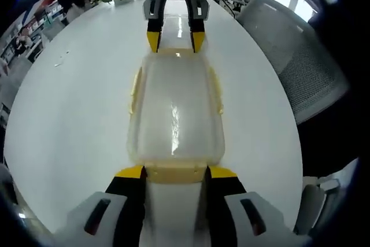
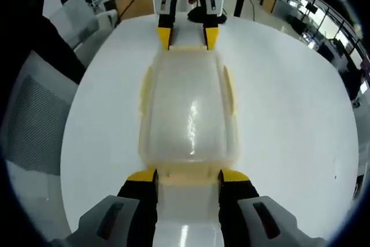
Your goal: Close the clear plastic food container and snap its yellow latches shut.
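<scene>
Clear plastic, the food container (image 1: pixel 175 111) lies lid-down-shut on the white table (image 1: pixel 69 120), between the two grippers, which face each other across it. The left gripper (image 1: pixel 173 173) stands with jaws parted, their yellow tips flanking the yellow latch (image 1: pixel 175 173) at its end; the right gripper (image 2: pixel 188 176) does likewise at the opposite end latch (image 2: pixel 188 175). Neither visibly clamps anything. A mesh chair (image 1: pixel 300 67) stands beside the table.

Light: bright, even, from overhead
Glare: streak on container lid (image 1: pixel 175 121), table (image 2: pixel 300 114) washed white
Edges: fisheye-bent, soft
</scene>
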`<state>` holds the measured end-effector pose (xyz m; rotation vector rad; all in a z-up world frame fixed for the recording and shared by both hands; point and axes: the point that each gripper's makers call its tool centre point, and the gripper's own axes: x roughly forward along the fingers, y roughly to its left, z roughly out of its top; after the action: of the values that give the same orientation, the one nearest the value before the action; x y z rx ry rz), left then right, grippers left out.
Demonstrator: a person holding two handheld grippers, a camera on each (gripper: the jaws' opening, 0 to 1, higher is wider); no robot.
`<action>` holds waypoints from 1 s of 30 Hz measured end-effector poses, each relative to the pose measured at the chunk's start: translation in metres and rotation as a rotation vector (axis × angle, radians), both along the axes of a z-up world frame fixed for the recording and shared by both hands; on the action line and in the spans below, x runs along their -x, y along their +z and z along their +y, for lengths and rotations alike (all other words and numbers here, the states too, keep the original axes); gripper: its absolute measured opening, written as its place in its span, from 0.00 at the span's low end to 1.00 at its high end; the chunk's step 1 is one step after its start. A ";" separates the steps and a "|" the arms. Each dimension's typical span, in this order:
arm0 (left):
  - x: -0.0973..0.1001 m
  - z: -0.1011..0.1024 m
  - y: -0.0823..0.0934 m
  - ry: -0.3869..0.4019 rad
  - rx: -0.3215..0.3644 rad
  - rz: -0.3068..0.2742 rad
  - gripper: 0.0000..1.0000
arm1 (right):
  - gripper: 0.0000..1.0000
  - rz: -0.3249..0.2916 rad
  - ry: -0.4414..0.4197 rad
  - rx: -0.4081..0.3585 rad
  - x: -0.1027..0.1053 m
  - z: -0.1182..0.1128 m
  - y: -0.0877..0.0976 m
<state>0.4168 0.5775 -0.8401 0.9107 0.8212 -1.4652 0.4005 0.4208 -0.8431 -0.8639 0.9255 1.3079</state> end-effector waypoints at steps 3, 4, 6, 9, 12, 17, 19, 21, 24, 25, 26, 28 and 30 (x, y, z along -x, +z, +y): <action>0.000 0.000 0.000 -0.001 -0.005 -0.001 0.40 | 0.40 0.000 -0.006 0.008 0.000 0.000 0.000; 0.000 0.000 0.000 -0.001 -0.005 -0.002 0.40 | 0.40 0.001 -0.010 0.010 0.000 0.000 0.000; 0.000 0.000 0.000 -0.002 -0.006 -0.001 0.40 | 0.40 0.002 -0.013 0.014 0.000 0.000 0.000; -0.001 0.000 0.000 0.000 -0.008 0.000 0.40 | 0.40 0.005 -0.011 0.018 -0.001 0.000 0.000; 0.000 0.000 0.000 0.000 -0.016 -0.002 0.40 | 0.40 0.004 -0.018 0.037 0.000 0.001 -0.001; 0.000 0.001 0.000 0.000 -0.022 -0.005 0.40 | 0.40 0.004 -0.016 0.038 0.001 0.000 -0.001; 0.000 0.001 0.000 -0.002 -0.027 -0.007 0.40 | 0.40 0.005 -0.015 0.035 0.001 0.001 -0.001; 0.000 0.001 0.000 -0.005 -0.028 -0.007 0.40 | 0.40 0.006 -0.016 0.036 0.000 0.001 -0.001; 0.000 0.001 0.000 -0.003 -0.018 -0.005 0.40 | 0.40 0.006 -0.016 0.042 0.000 0.001 -0.001; 0.000 0.002 0.000 -0.002 -0.015 -0.004 0.40 | 0.40 0.006 -0.017 0.044 0.000 0.001 -0.001; 0.000 0.001 0.000 -0.003 -0.013 -0.004 0.40 | 0.40 0.006 -0.019 0.044 0.000 0.001 -0.001; -0.001 0.001 0.000 0.001 -0.010 -0.003 0.40 | 0.40 0.006 -0.021 0.044 0.000 0.001 -0.001; -0.001 0.001 0.000 0.002 -0.010 -0.003 0.39 | 0.40 0.007 -0.020 0.041 0.000 0.001 -0.001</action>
<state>0.4176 0.5786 -0.8402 0.9188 0.8275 -1.4588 0.4007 0.4215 -0.8440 -0.8801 0.9673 1.2797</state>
